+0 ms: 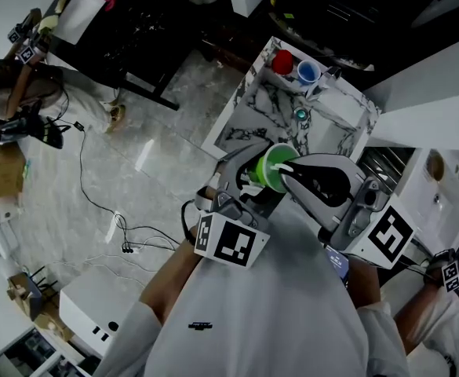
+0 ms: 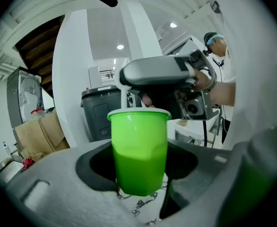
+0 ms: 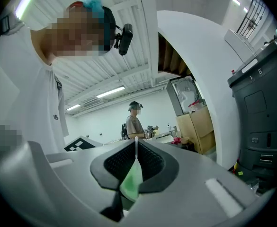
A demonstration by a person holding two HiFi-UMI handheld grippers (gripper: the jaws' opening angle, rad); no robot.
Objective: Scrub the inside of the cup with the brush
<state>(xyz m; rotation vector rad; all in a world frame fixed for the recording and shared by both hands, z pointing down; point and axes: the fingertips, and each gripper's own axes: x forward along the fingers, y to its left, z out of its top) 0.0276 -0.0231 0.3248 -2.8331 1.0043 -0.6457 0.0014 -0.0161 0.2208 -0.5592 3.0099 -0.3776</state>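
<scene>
My left gripper (image 1: 253, 176) is shut on a bright green cup (image 1: 273, 166), held above the near edge of the marble table (image 1: 243, 126). In the left gripper view the cup (image 2: 139, 150) stands between the jaws with its white-rimmed mouth at the far end. The right gripper (image 1: 293, 173) sits right at the cup's mouth, its body (image 2: 163, 85) just beyond the rim. A thin white brush handle (image 2: 128, 100) runs from it into the cup. In the right gripper view the jaws (image 3: 136, 162) are shut on that handle (image 3: 136, 145), with green showing below. The brush head is hidden inside the cup.
A red cup (image 1: 282, 60) and a blue cup (image 1: 307, 72) stand at the table's far end, with a small teal object (image 1: 300, 114) nearer. Cables (image 1: 123, 234) trail over the floor at left. A dark grey bin (image 2: 98, 110) and another person (image 3: 134, 122) are in the background.
</scene>
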